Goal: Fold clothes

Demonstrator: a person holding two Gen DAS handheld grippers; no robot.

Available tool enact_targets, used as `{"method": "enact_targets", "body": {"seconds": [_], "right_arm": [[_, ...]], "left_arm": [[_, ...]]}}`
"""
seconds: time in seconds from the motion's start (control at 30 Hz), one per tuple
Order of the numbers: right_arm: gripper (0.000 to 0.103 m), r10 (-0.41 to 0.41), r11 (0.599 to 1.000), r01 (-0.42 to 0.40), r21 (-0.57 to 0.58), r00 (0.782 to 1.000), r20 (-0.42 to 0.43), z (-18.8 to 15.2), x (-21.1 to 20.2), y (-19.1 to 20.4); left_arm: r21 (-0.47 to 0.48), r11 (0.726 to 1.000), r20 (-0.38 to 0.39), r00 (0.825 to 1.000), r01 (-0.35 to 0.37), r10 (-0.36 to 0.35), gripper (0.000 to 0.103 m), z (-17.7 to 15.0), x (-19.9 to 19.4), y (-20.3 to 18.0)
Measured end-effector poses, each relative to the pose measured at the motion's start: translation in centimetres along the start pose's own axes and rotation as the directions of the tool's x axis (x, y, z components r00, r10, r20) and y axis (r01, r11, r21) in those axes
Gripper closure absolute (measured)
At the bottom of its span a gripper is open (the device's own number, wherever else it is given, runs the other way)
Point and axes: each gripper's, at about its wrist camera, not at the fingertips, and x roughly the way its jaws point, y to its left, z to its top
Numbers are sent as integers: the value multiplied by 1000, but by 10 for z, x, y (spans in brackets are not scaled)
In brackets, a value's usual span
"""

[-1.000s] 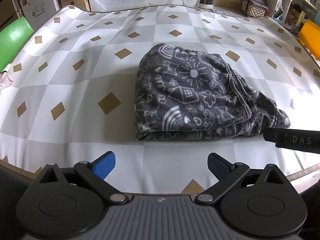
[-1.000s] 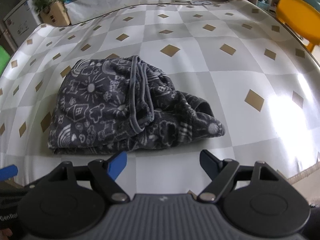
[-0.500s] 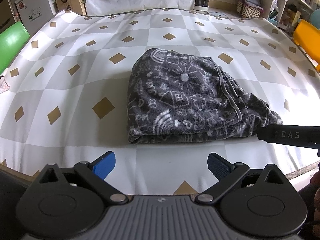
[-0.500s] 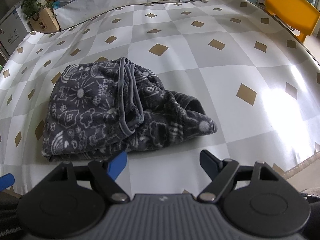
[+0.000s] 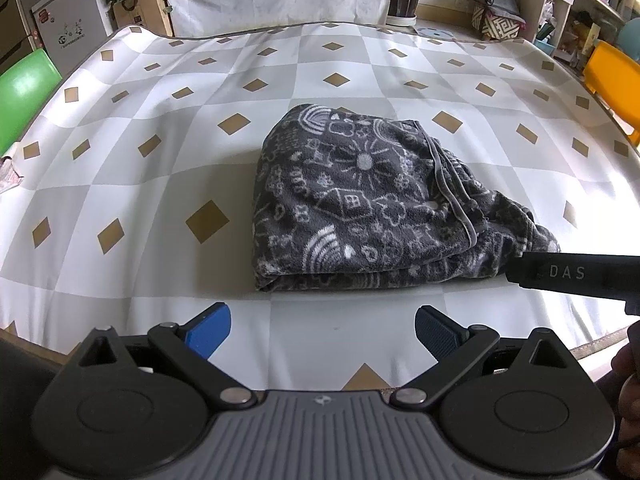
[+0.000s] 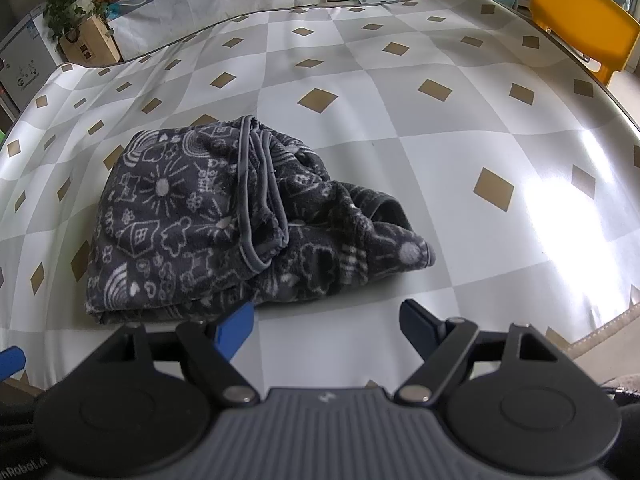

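A dark grey fleece garment (image 5: 372, 200) with white doodle prints lies folded in a thick bundle on the table (image 5: 160, 160); its right end is looser and rumpled. It also shows in the right wrist view, the garment (image 6: 224, 220) with its piped hem on top. My left gripper (image 5: 323, 330) hovers open above the table's near edge, short of the bundle, with nothing between its blue pads. My right gripper (image 6: 327, 326) is open too, just in front of the bundle's near edge, empty. The right gripper's black side bar (image 5: 576, 274) crosses the right of the left wrist view.
The table wears a white and grey checked cloth (image 6: 440, 140) with gold diamonds. A green chair (image 5: 24, 92) stands at the left, a yellow chair (image 6: 580, 20) at the right. Beyond the far edge are a cardboard box with a plant (image 5: 136, 12), a fridge and shelves.
Both views have drawn back a little, so the bundle sits slightly farther off and more centred. The garment itself has not moved, and both grippers stayed open.
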Motion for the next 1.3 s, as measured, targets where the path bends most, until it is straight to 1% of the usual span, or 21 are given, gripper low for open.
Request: {"method": "enact_targets", "body": {"seconds": [0.57,1.3], "right_arm": [[24,-8,999,8,-32,1000,0,-1,0,5],[24,-13,999,12,-39,1000,-5,-1,1,5]], "left_arm": [[-5,1000,2,1000,1,-1,4,-1,-2,0],[0,1000,1,1000,-1,1,4,-2,-2,-3]]}}
